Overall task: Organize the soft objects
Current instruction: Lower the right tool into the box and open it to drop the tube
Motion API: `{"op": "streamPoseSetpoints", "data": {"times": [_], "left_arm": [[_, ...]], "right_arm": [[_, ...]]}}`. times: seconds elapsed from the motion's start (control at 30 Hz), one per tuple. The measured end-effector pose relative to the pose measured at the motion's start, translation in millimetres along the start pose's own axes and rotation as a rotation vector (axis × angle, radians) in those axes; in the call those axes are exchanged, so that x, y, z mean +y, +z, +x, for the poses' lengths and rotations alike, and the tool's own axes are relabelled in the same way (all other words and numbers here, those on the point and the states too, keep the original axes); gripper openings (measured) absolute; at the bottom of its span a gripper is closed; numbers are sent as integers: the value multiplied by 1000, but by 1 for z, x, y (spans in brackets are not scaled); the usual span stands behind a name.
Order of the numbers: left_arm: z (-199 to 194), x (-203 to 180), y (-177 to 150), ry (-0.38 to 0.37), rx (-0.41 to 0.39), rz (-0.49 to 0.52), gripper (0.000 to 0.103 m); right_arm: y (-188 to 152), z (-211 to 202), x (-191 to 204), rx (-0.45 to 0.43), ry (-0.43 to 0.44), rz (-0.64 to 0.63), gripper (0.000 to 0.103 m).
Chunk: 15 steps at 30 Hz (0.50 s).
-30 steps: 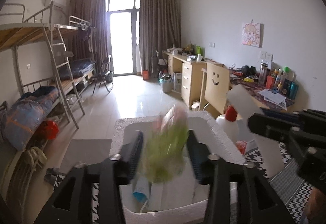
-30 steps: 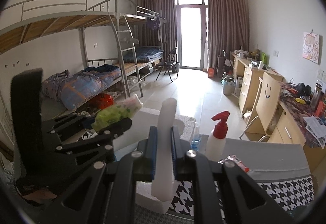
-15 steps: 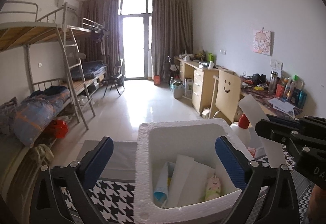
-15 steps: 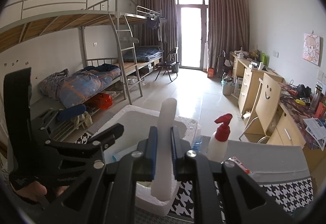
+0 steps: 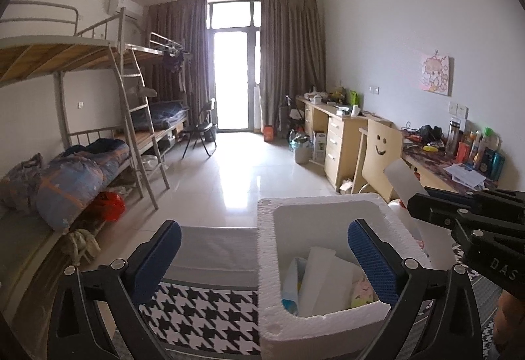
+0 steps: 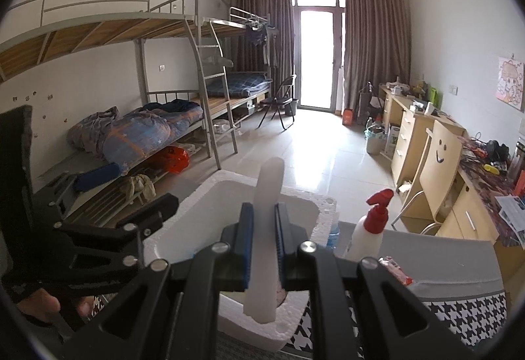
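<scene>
Left gripper (image 5: 264,255) jaws now spread wide and empty; the green soft pack it pinched a second ago is gone, dropped into the foam box (image 5: 267,265). Right gripper (image 6: 264,245) pinches a white foam strip (image 6: 265,229) above the box, likely next in.

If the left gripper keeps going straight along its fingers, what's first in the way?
Probably the foam box: its left wall stands between the open left gripper's fingers, just ahead. Depth is unclear; a higher path could pass above the rim.

The left gripper (image 5: 264,256) is gaping wide and empty; the right gripper (image 6: 264,243) is pinching its jaws nearly together.
</scene>
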<state>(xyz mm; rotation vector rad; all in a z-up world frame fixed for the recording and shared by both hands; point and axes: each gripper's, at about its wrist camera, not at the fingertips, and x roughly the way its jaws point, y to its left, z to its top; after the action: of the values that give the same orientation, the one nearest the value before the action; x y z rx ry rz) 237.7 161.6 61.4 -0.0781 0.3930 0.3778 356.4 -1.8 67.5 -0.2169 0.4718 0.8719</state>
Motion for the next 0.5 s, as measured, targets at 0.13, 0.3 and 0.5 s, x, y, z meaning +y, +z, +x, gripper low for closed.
{"op": "streamPoseSetpoints", "data": {"times": [0.13,0.3,0.5], "left_arm": [[-3,5,-2,15,-7,-5,102],[-5,17,-4,25,-6,-21,102],[-8,28,-9,42,-3,-36,102]], "right_arm": [[1,3,1,5,5,-5,16],[1,9,1,16,10,-2,16],[0,21,3,49,14,7,16]]}}
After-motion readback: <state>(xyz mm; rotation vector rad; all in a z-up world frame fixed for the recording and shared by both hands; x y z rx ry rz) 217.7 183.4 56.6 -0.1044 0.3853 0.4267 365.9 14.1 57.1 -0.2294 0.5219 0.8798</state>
